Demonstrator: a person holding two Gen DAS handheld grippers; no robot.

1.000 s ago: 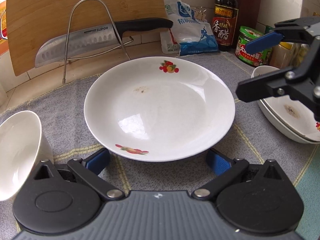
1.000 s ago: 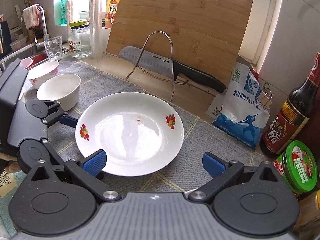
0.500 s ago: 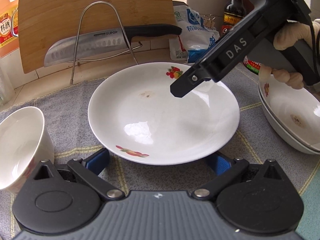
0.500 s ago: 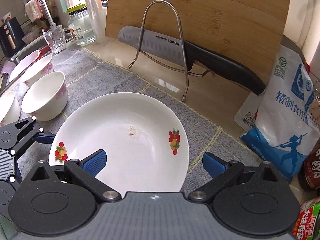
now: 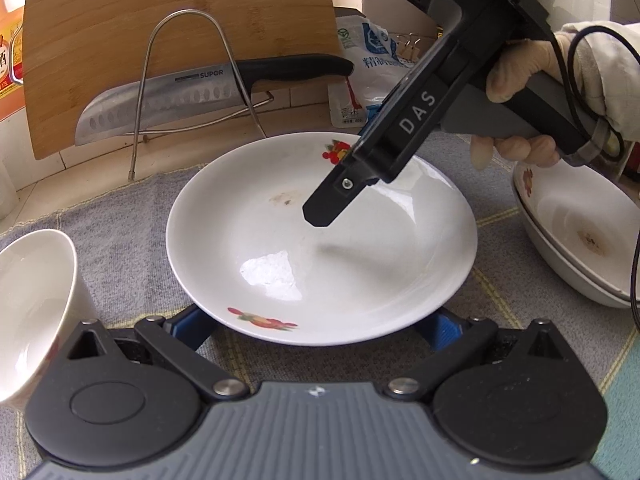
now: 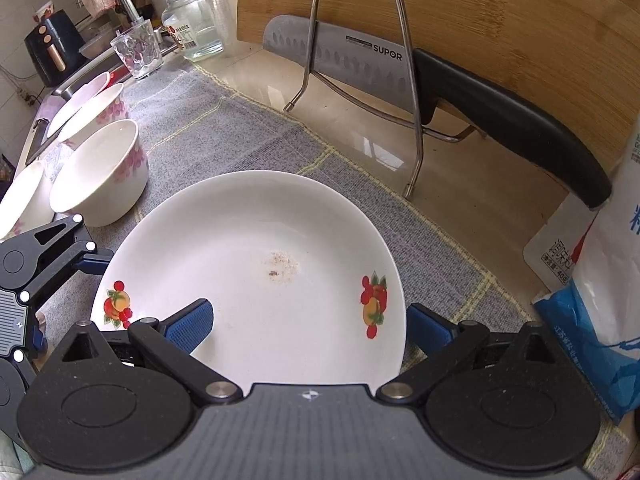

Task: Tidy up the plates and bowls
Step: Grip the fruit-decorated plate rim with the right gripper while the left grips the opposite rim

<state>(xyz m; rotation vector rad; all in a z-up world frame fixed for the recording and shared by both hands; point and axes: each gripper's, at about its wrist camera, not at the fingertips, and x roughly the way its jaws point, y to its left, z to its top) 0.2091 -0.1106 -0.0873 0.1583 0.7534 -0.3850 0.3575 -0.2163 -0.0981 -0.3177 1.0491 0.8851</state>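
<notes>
On grey mat [image 6: 240, 128]: 1 plate [image 6: 256, 280], 3 bowls [image 6: 100, 172]; both grippers [image 6: 308, 320] [image 5: 316, 326] wide, empty.

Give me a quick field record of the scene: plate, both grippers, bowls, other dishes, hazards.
plate: white, fruit print, flat on the grey mat, brown stain at centre
right gripper: open, over the plate's right rim, one finger above the plate, the other outside the rim
left gripper: open, at the plate's near edge, not gripping
bowls: several, upright, left of the plate
stacked dishes: right of the plate, stained
knife: on wire rack behind the plate, against the cutting board
</notes>
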